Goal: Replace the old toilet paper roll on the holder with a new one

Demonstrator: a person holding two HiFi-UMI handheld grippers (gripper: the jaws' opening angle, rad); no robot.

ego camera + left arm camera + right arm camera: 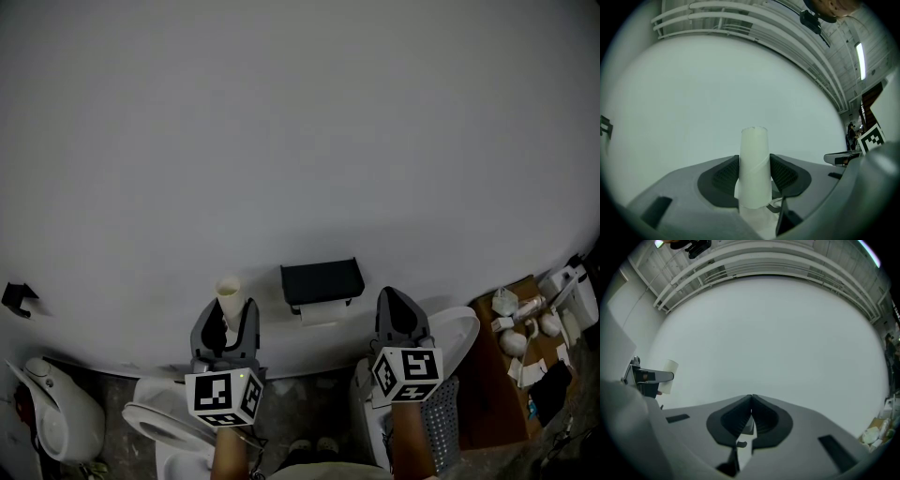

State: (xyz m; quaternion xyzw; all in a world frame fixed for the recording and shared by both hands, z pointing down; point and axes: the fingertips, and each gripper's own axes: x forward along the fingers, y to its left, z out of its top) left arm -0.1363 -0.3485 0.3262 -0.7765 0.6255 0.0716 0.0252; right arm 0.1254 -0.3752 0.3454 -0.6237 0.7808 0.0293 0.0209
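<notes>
An empty pale cardboard toilet roll tube (228, 292) stands upright between the jaws of my left gripper (229, 317), which is shut on it, just left of the holder. The black toilet paper holder (322, 280) is fixed to the grey wall, with a scrap of white paper (319, 315) hanging under it. In the left gripper view the tube (754, 164) is pinched between the ribbed pads (783, 174). My right gripper (401, 309) is to the right of the holder, shut with nothing in it; its jaws (751, 399) meet in the right gripper view. There the holder (648, 377) and the tube (670, 375) show at the left.
Below my left hand is a white toilet (164, 427). A white appliance (56, 411) sits low on the left, under a black wall hook (17, 297). A white lid (454, 335) and a wooden surface (487, 375) with several small white items are on the right.
</notes>
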